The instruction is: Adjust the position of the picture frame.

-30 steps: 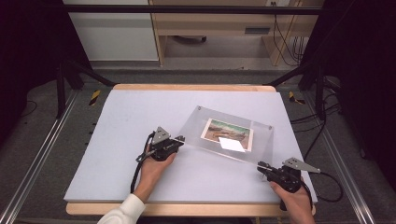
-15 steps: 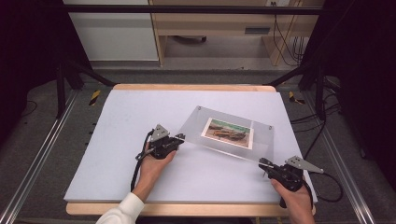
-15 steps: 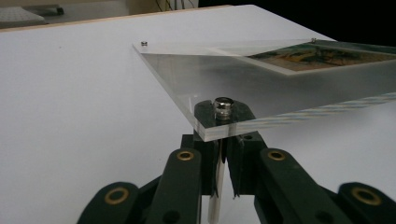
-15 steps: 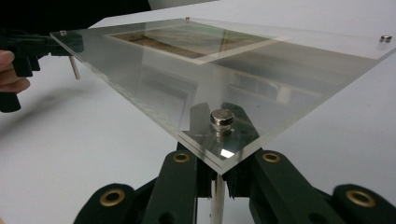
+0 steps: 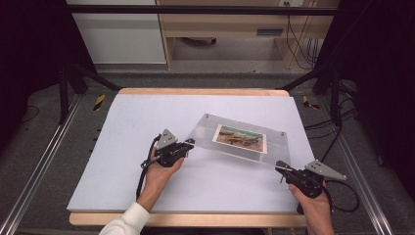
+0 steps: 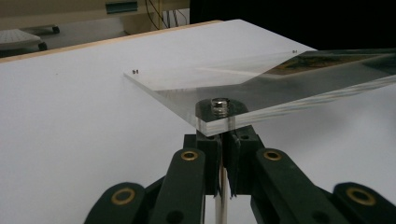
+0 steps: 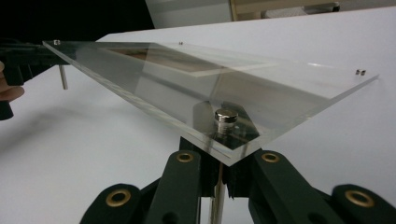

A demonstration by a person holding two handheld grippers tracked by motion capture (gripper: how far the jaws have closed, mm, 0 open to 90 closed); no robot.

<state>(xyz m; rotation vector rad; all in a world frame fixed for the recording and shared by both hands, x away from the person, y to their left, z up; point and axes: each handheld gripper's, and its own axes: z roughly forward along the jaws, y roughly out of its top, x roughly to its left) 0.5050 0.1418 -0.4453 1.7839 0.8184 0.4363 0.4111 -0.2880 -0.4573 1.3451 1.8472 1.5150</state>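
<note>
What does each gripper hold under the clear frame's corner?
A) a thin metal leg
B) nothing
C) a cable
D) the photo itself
A: in both gripper views the shut jaws pinch a thin metal leg below a corner screw of the clear frame.

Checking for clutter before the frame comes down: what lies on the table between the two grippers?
Bare white table between the left gripper and right gripper; above it spans the clear acrylic frame, seen in the high view.

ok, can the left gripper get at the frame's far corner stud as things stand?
Probably not yet: the left gripper is shut on the pin under the frame's near corner. Nothing blocks the far corner stud, so it looks reachable once the fingers let go.
</note>
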